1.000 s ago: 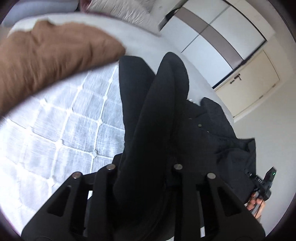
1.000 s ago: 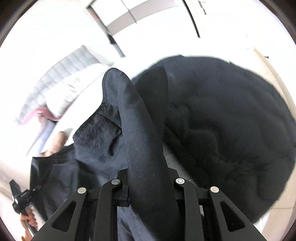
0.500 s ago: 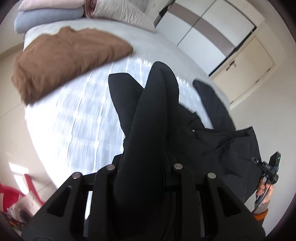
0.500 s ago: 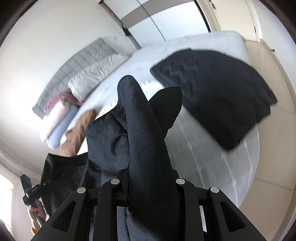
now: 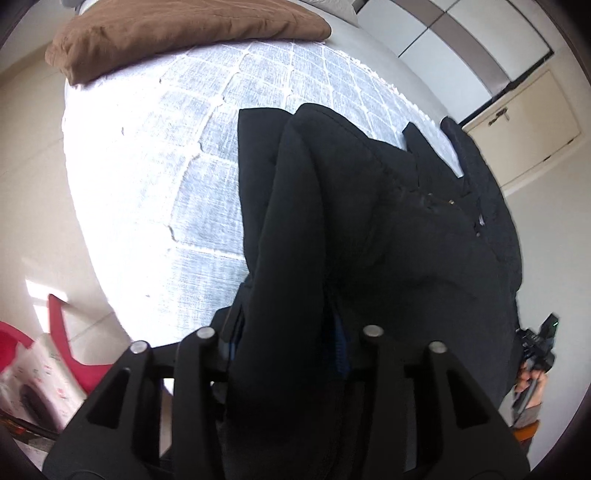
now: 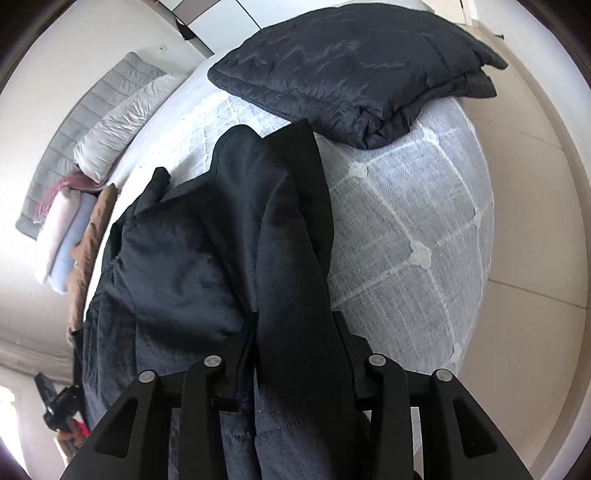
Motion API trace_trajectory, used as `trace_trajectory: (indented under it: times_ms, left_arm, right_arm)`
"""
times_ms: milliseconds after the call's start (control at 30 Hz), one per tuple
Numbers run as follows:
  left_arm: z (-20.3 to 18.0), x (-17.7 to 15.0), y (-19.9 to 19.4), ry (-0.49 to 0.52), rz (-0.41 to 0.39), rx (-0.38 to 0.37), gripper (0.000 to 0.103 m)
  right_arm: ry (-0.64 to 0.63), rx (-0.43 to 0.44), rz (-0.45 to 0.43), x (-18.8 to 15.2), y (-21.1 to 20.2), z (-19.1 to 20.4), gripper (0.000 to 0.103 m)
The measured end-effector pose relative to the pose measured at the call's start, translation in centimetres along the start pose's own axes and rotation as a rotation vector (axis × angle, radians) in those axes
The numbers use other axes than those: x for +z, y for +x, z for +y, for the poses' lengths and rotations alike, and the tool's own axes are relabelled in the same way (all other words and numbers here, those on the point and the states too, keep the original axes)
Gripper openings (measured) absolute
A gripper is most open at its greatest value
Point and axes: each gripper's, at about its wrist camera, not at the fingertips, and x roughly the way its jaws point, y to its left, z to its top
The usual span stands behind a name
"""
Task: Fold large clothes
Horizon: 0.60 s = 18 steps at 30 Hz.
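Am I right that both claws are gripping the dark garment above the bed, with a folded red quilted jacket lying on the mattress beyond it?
Not quite: the folded quilted jacket is dark navy, not red, as the right wrist view shows. Both claws do grip the dark garment above the bed.

Bare quilted mattress [image 5: 155, 155] open left of black coat [image 5: 369, 229]; folded brown garment [image 5: 177, 33] blocks far-left corner, folded dark puffer jacket [image 6: 351, 70] blocks far-right corner
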Motion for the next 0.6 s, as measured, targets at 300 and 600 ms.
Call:
trace_trajectory:
  times_ms: [300,600]
  left_arm:
    - [-3.4,3.4,-4.1,0.083,-0.084,0.195,0.078]
    - [-3.8,6.0,-0.5,0.128,-0.136,0.085,0.085]
  right_arm:
    - [-0.048,-0.066,-0.186,2.0,-7.3,3.0,0.066]
    - [-0.136,-0.037,-0.322,3.0,-3.2,5.8,0.076]
